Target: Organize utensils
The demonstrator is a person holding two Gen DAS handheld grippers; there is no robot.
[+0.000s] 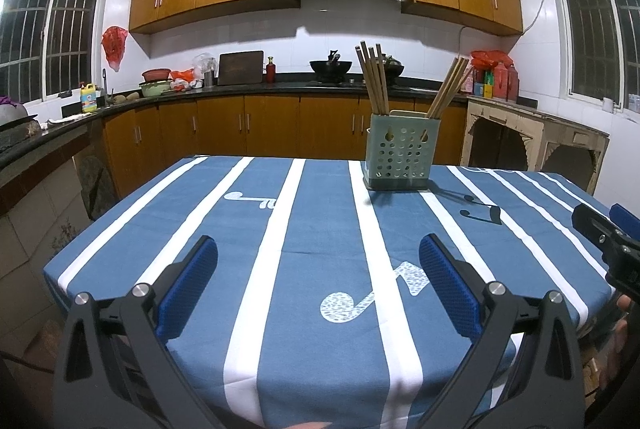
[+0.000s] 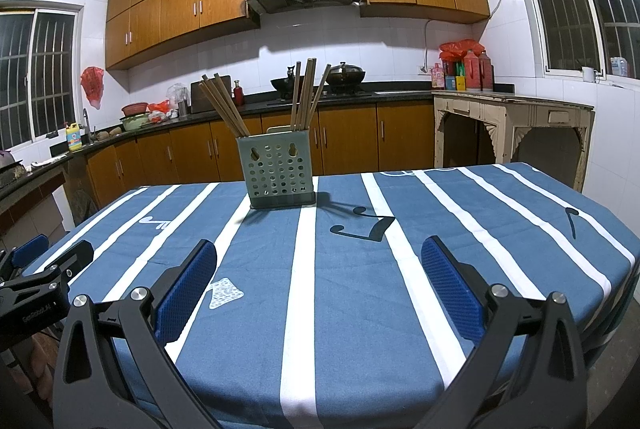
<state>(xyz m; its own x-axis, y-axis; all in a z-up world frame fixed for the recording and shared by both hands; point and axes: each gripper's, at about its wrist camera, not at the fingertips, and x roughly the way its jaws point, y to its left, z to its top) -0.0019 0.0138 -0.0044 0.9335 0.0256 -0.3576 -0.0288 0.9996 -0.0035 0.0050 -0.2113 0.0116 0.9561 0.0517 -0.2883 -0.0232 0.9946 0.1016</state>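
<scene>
A grey-green perforated utensil holder stands upright on the far part of the table, also in the right wrist view. Several wooden chopsticks stand in it in two bunches, leaning apart. My left gripper is open and empty above the near table edge, well short of the holder. My right gripper is open and empty, also near the front edge. Each gripper shows at the side of the other's view: the right gripper, the left gripper.
The table wears a blue cloth with white stripes and music notes. Kitchen counters with pots, bottles and bowls run behind and to the left. A worn cream cabinet stands at the right.
</scene>
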